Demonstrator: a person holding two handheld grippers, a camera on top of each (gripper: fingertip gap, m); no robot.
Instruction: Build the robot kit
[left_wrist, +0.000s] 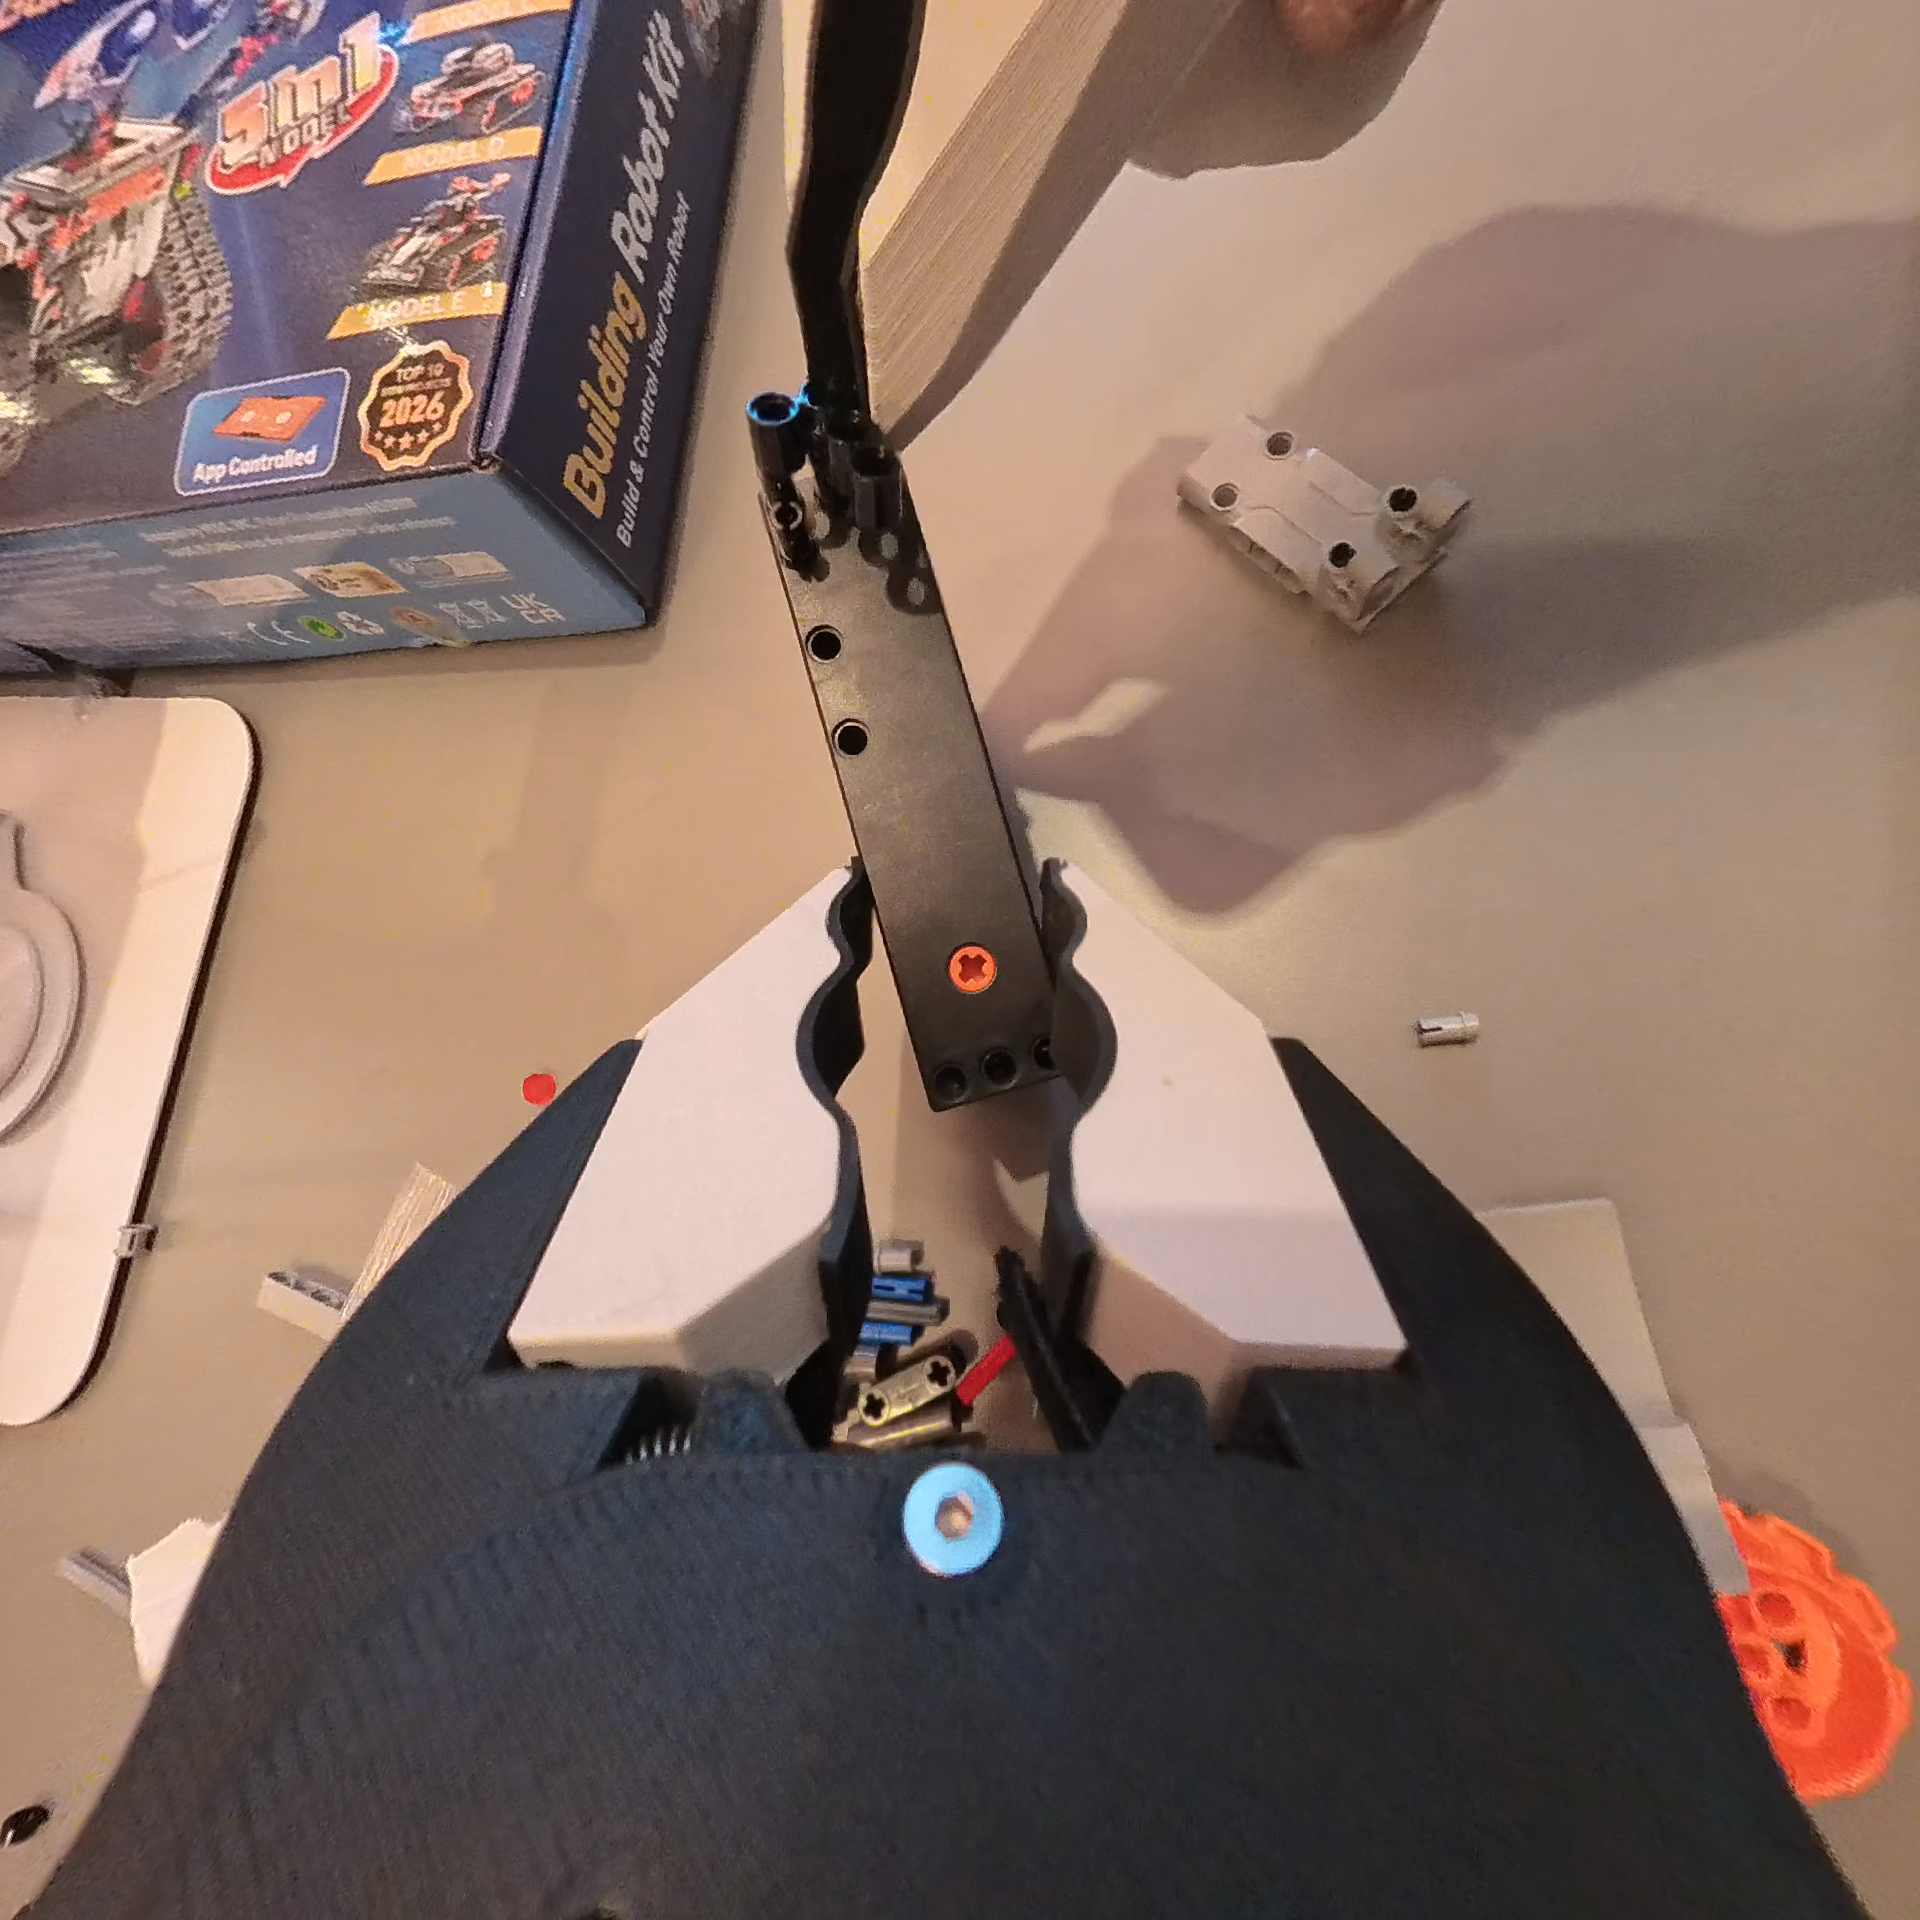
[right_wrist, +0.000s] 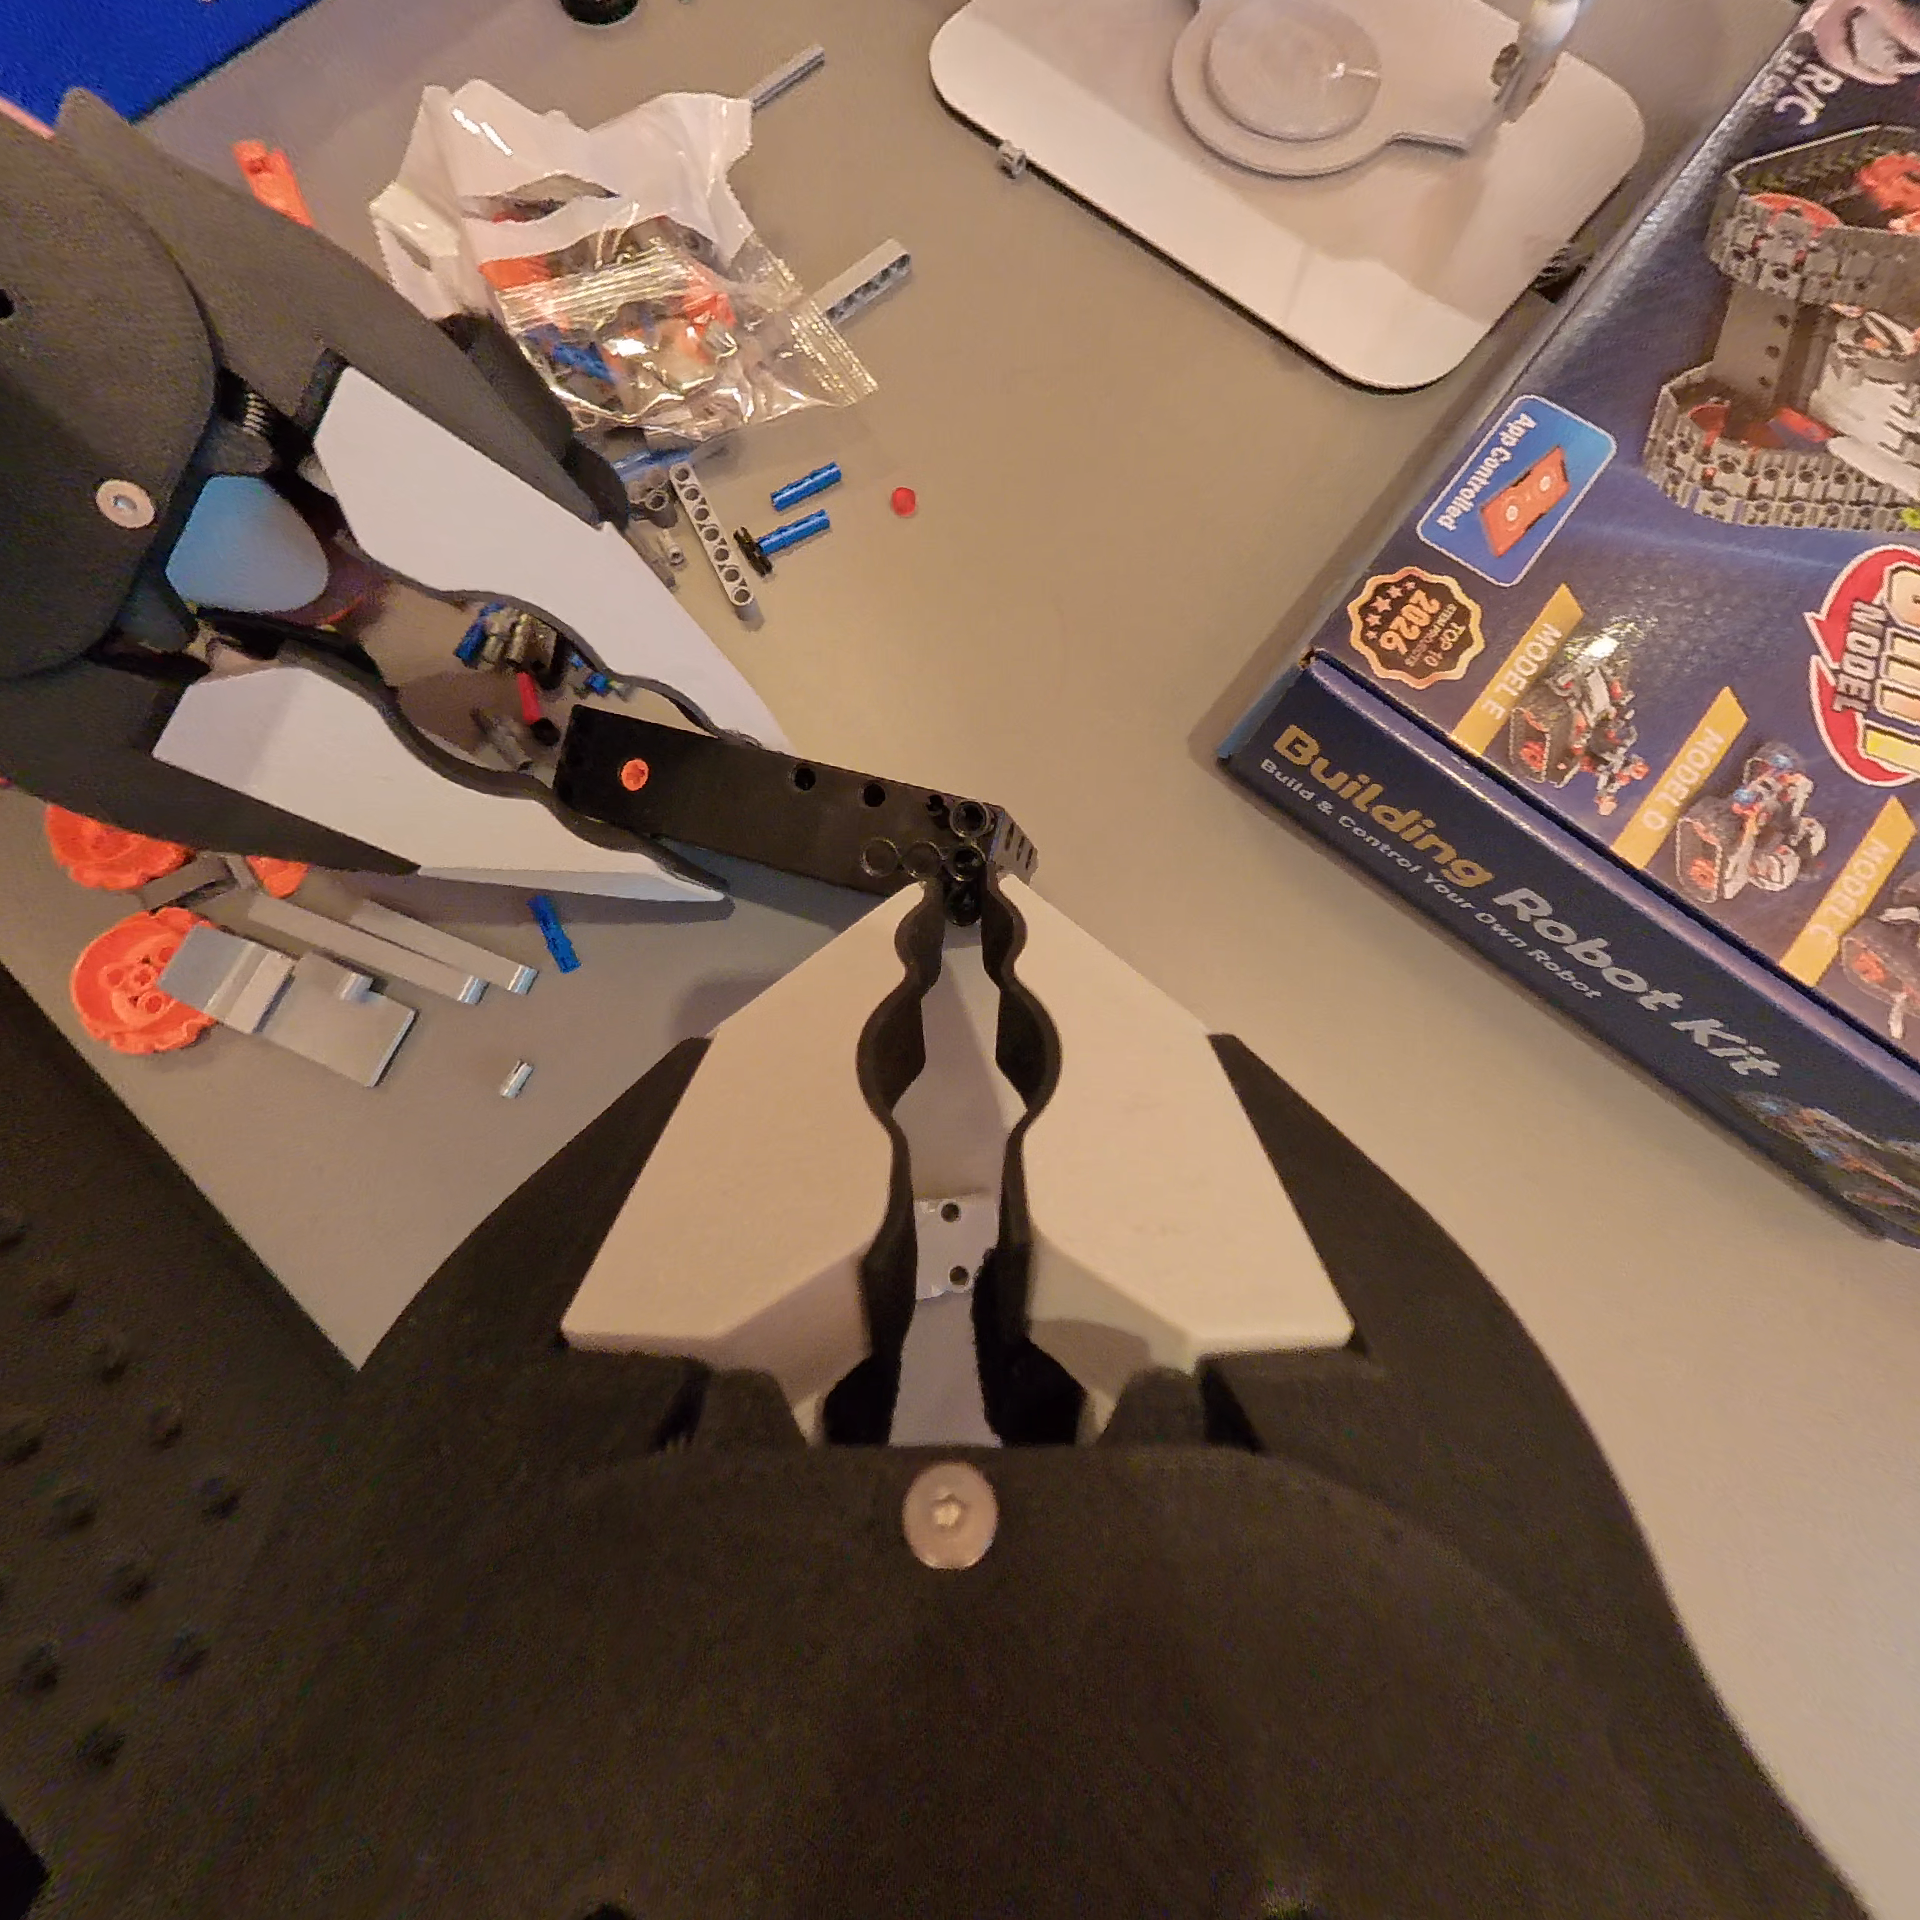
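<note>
The left tongs (left_wrist: 951, 987) clamp the near end of a long black block (left_wrist: 904, 769) with an orange socket, holding it above the bench (left_wrist: 1351, 1039). At its far end, the right tongs (right_wrist: 961, 904) pinch a small black pin (right_wrist: 964, 883) among the holes there. A blue box (left_wrist: 312, 312) lies left of them.

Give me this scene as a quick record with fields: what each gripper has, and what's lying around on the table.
left gripper: shut on black block, gripping its end near the orange axle socket
right gripper: shut on black pin at the block's far end
block: held off the table between both grippers
box: blue kit box, right of the right gripper
bag: opened, holds small parts
grey part: alone on table
orange wheels: beside grey plates
</note>
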